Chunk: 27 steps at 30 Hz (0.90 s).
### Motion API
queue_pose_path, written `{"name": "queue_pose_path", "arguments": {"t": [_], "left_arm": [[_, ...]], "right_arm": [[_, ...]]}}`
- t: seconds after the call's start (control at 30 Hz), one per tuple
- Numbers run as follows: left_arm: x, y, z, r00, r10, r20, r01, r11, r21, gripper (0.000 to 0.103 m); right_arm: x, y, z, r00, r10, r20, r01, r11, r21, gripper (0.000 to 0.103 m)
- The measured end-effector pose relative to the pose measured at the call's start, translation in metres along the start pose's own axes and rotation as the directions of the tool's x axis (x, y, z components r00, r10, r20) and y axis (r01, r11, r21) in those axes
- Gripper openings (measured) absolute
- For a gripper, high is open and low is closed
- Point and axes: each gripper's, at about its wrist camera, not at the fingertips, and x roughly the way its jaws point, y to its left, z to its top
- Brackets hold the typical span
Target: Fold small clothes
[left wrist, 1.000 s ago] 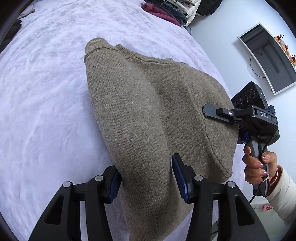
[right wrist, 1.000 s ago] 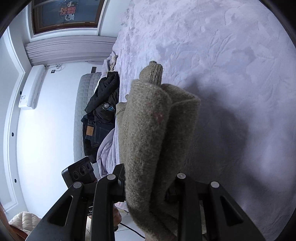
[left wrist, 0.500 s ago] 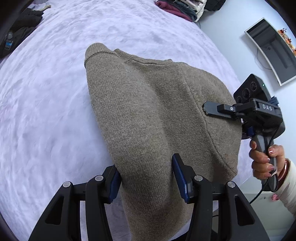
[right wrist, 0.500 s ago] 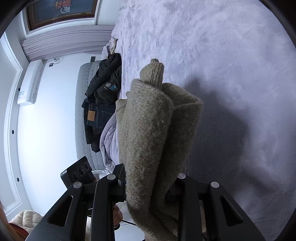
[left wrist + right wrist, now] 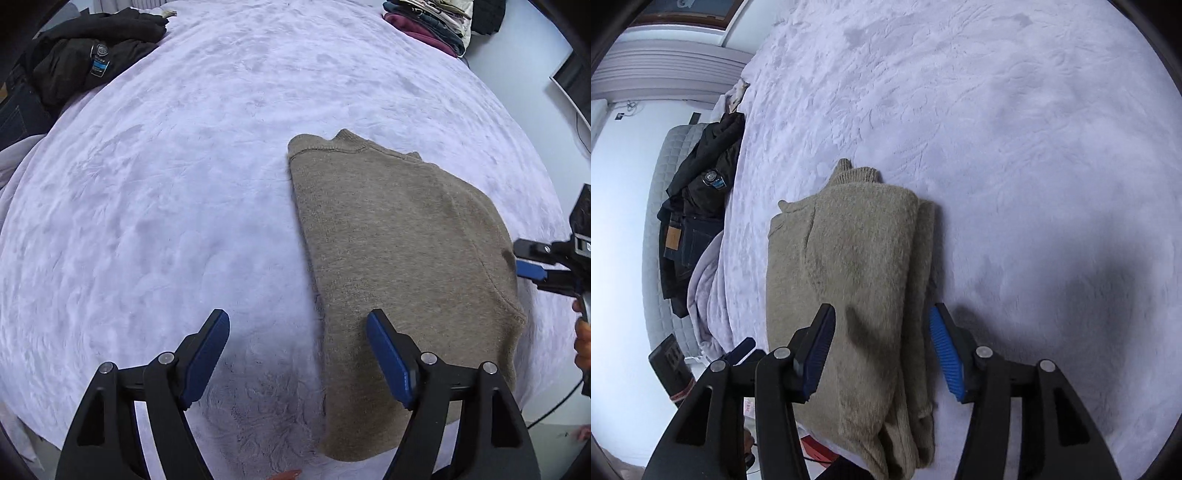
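While folded, sweater (image 5: 399, 258) lies on bedspread (image 5: 184, 203).

A bed covered by a pale lilac plush blanket (image 5: 207, 177) fills most of both views, lit by soft, even daylight. At the left of the right wrist view stand a white wall (image 5: 620, 229), a grey quilted headboard (image 5: 655, 206) and, at the upper left, white moulding (image 5: 665, 70). In the left wrist view a dark screen (image 5: 570, 79) hangs on the wall at the upper right.
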Motion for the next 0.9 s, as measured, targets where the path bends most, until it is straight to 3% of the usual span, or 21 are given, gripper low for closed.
{"name": "queue_pose_path", "arguments": {"t": [0.03, 0.07, 0.23, 0.3, 0.33, 0.37, 0.43, 0.53, 0.67, 0.8, 0.9], "left_arm": [[0.006, -0.012, 0.005, 1.0, 0.01, -0.004, -0.01, 1.0, -0.006, 0.088], [0.008, -0.013, 0.005, 1.0, 0.02, -0.006, -0.02, 1.0, -0.01, 0.103], [0.016, -0.027, 0.007, 0.997, 0.076, 0.008, -0.076, 0.997, -0.01, 0.103], [0.014, -0.028, 0.007, 0.999, 0.047, 0.002, -0.047, 0.999, -0.02, 0.103], [0.014, -0.029, 0.008, 0.999, 0.034, -0.003, -0.034, 0.999, -0.027, 0.103], [0.013, -0.029, 0.009, 1.0, 0.022, -0.007, -0.022, 0.999, -0.033, 0.103], [0.008, -0.027, 0.009, 1.0, 0.023, 0.007, -0.022, 0.999, -0.043, 0.103], [0.007, -0.028, 0.006, 0.995, 0.093, 0.032, -0.092, 0.995, -0.047, 0.103], [0.016, -0.025, 0.0, 0.995, 0.103, 0.003, -0.102, 0.992, -0.069, 0.103], [0.012, -0.025, -0.004, 0.99, 0.137, 0.018, -0.136, 0.989, -0.058, 0.103], [0.013, -0.027, -0.005, 0.99, 0.142, 0.006, -0.141, 0.989, -0.038, 0.103]], "right_arm": [[-0.005, 0.002, -0.008, 1.0, 0.004, -0.003, -0.004, 1.0, -0.002, 0.058], [-0.008, 0.003, -0.015, 1.0, 0.008, -0.005, -0.008, 1.0, -0.005, 0.058], [-0.002, 0.013, -0.058, 0.997, 0.042, -0.057, -0.044, 0.999, -0.023, 0.058], [0.008, 0.016, -0.068, 0.996, 0.027, -0.079, -0.03, 0.999, -0.044, 0.056], [0.012, 0.02, -0.069, 0.997, 0.005, -0.082, -0.01, 0.998, -0.063, 0.041], [0.013, 0.026, -0.069, 0.997, -0.027, -0.075, 0.02, 0.995, -0.094, 0.013], [0.008, 0.037, -0.071, 0.995, -0.095, -0.031, 0.089, 0.983, -0.161, 0.013], [-0.004, 0.037, -0.078, 0.984, -0.178, 0.027, 0.18, 0.965, -0.19, 0.013], [0.016, 0.001, -0.094, 0.957, -0.289, -0.016, 0.281, 0.943, -0.177, 0.012], [0.011, -0.016, -0.104, 0.97, -0.241, 0.002, 0.24, 0.965, -0.103, 0.012], [-0.002, -0.018, -0.106, 0.967, -0.253, 0.016, 0.254, 0.965, -0.066, 0.028]]}}
